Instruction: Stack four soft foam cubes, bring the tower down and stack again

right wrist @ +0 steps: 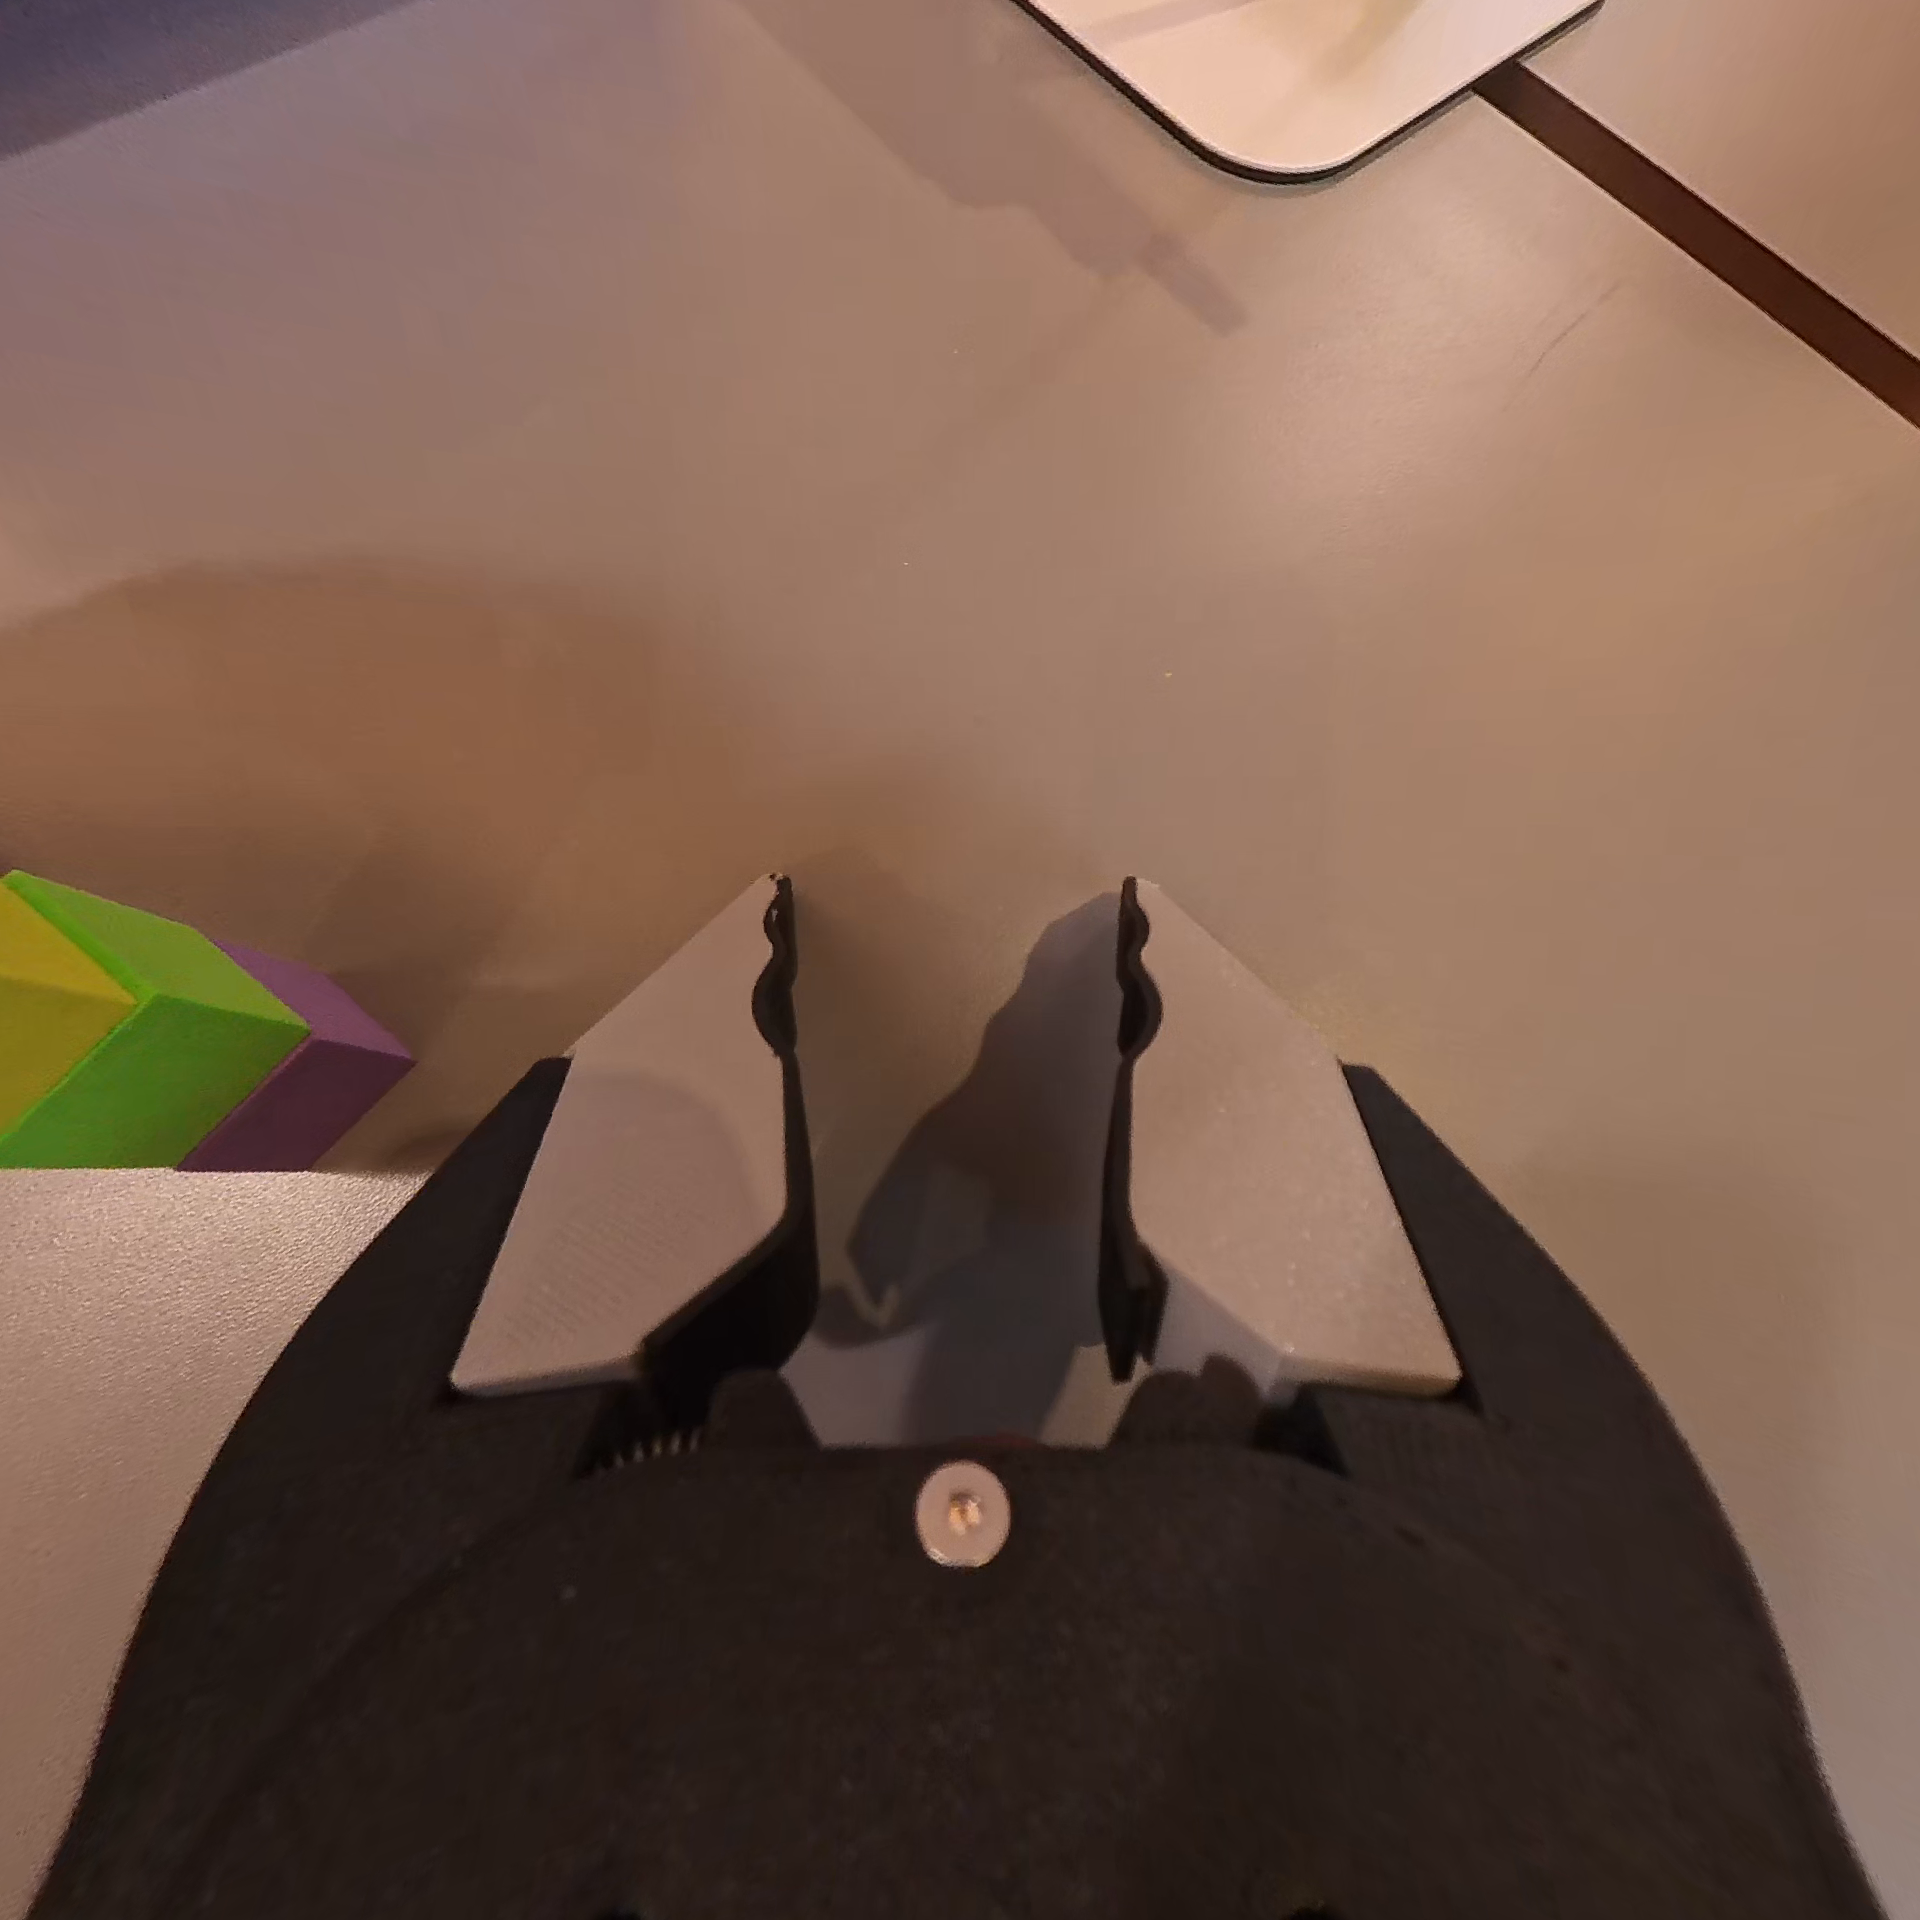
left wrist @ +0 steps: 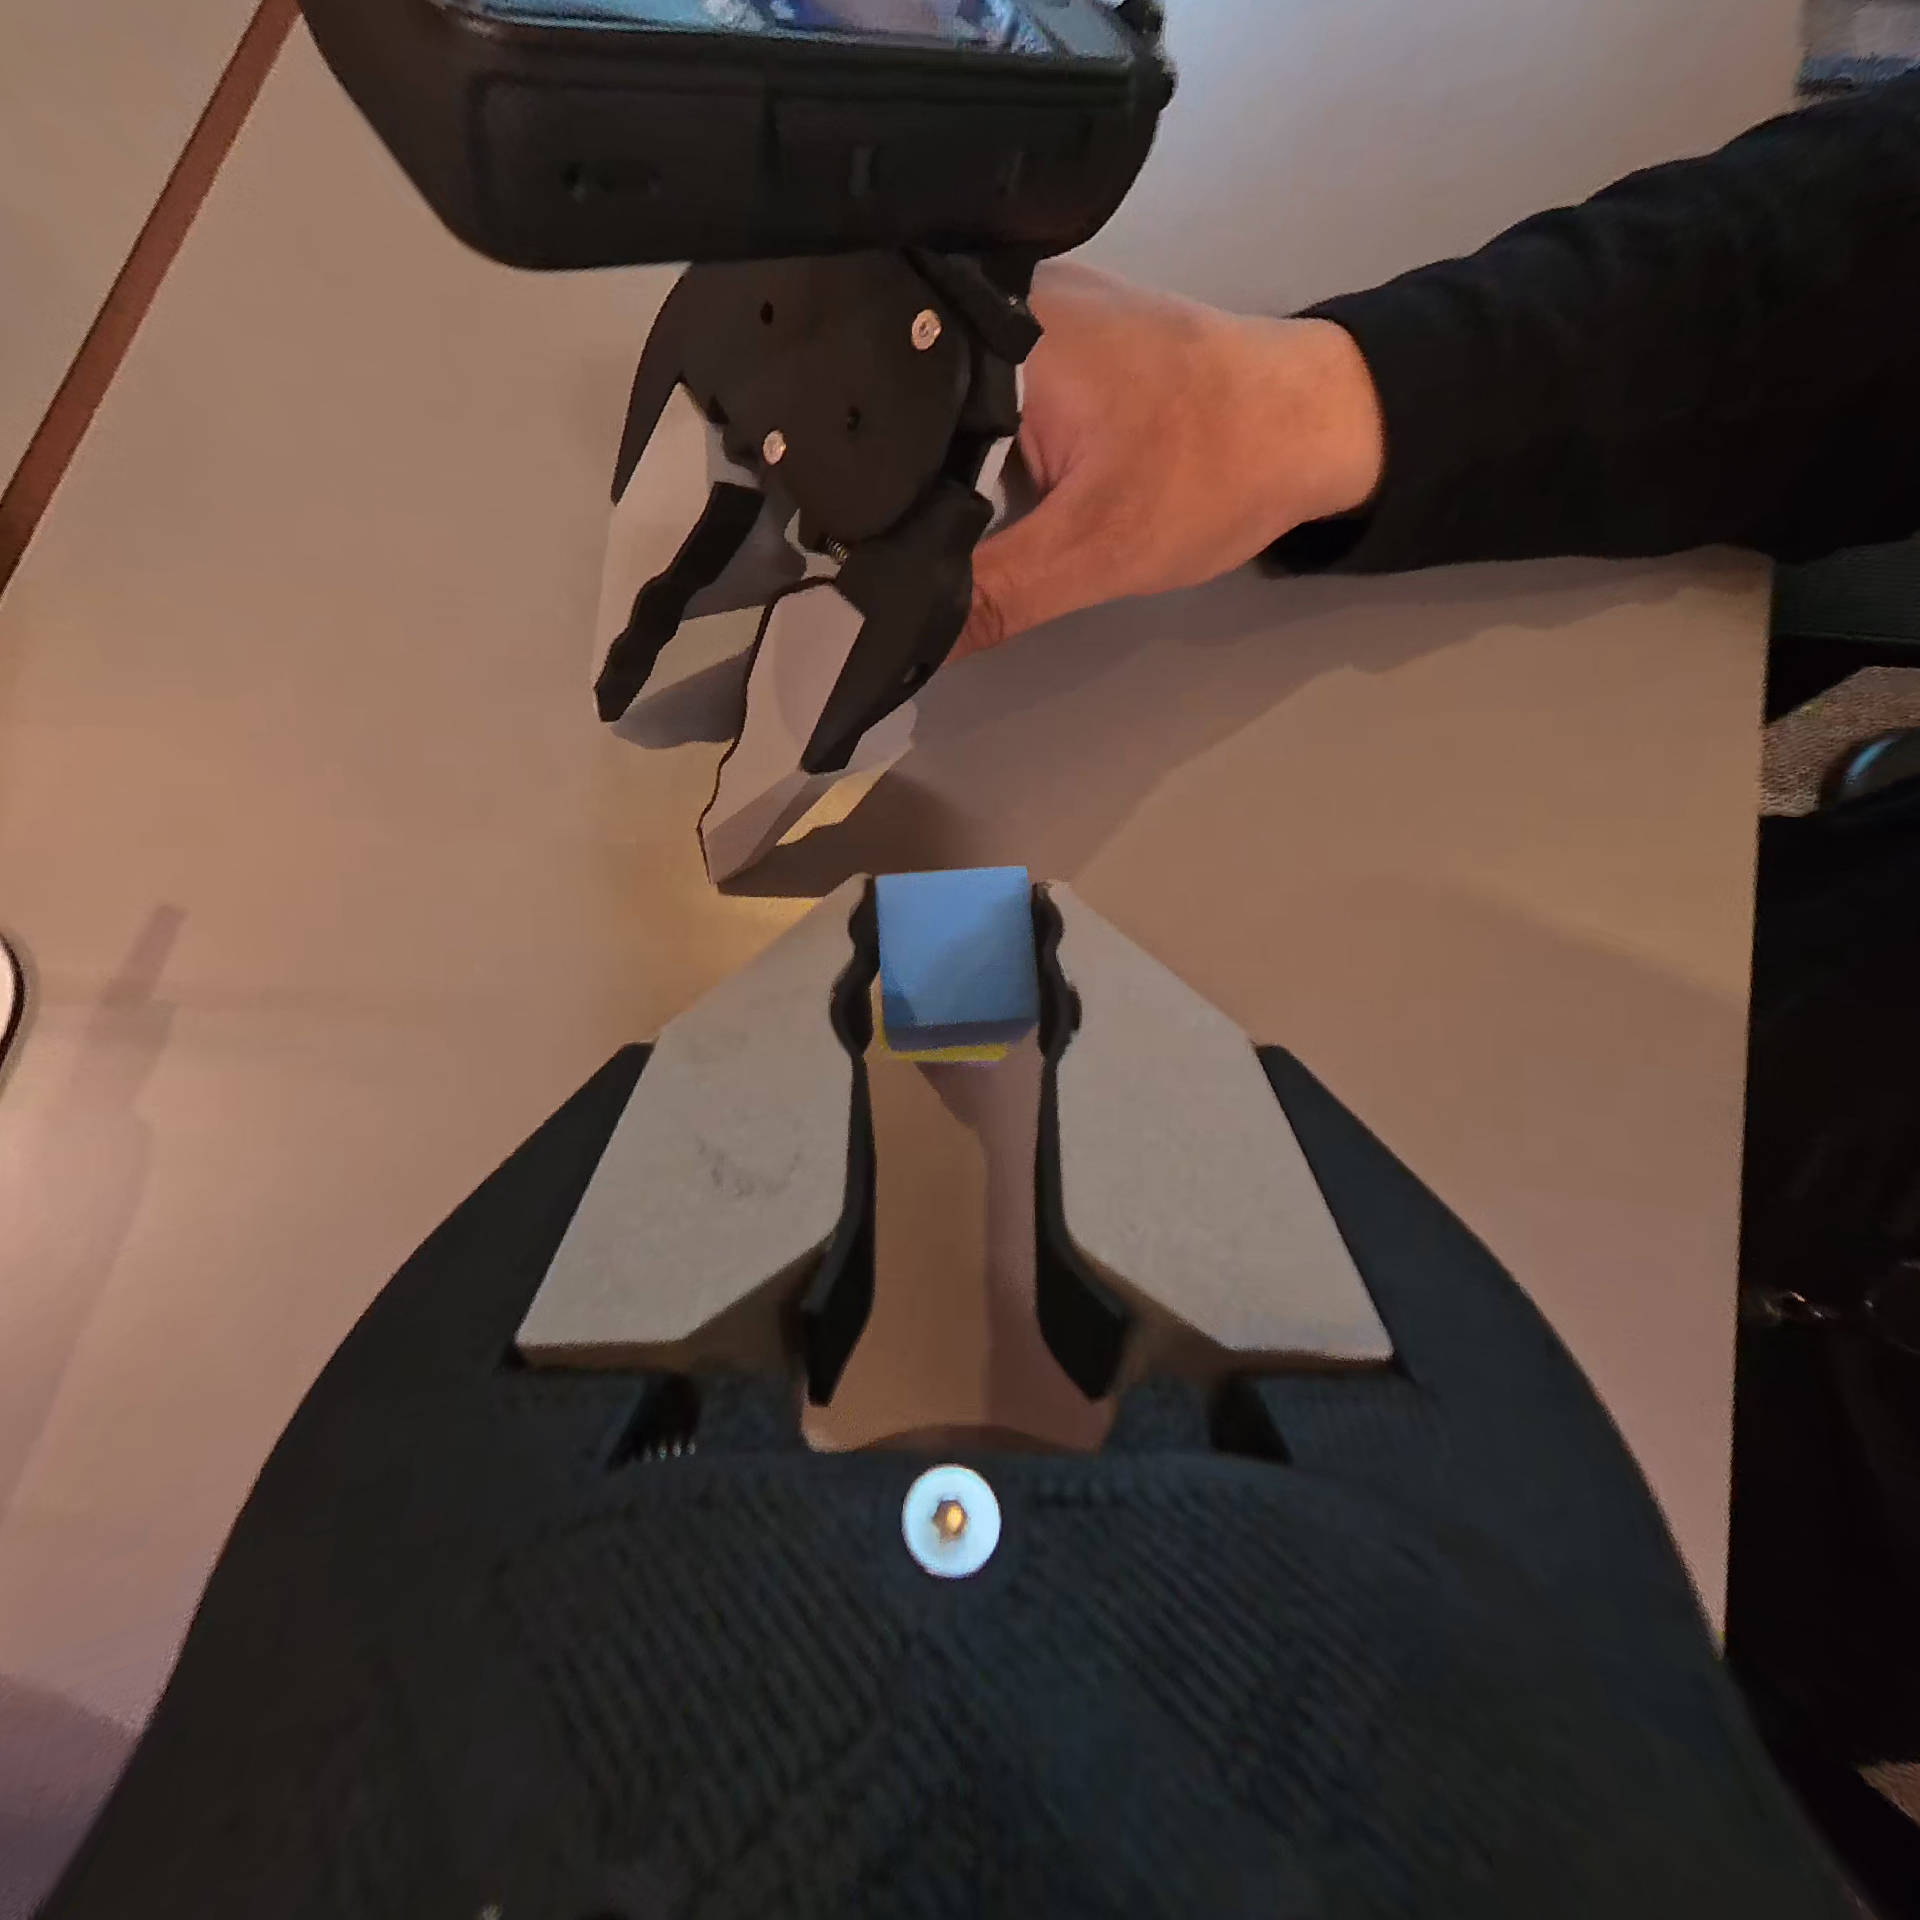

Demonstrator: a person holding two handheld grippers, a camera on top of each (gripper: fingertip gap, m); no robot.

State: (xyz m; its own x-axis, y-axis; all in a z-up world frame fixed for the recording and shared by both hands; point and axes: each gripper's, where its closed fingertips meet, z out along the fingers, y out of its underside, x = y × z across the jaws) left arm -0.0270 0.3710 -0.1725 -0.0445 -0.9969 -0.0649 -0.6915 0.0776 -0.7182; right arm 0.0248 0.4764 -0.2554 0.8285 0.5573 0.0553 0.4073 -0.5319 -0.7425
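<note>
Left hand-held gripper (left wrist: pixel 954 961) is clamped on a blue foam cube (left wrist: pixel 951 956), carried directly over a yellow cube (left wrist: pixel 940 1051) whose edge peeks out beneath. Whether blue already rests on yellow, I cannot tell.

Right hand-held gripper (right wrist: pixel 954 914) hovers over bare counter (right wrist: pixel 1039 571), its fingers apart and holding nothing. At the left edge of the right wrist view sits a stepped pile: yellow-green top face (right wrist: pixel 52 997), green cube (right wrist: pixel 166 1070), purple cube (right wrist: pixel 312 1081) lowest.

Judgement: a stack is partly built and blue is going on last or nearly so. Which round this is cannot be told. Release of blue remains.
</note>
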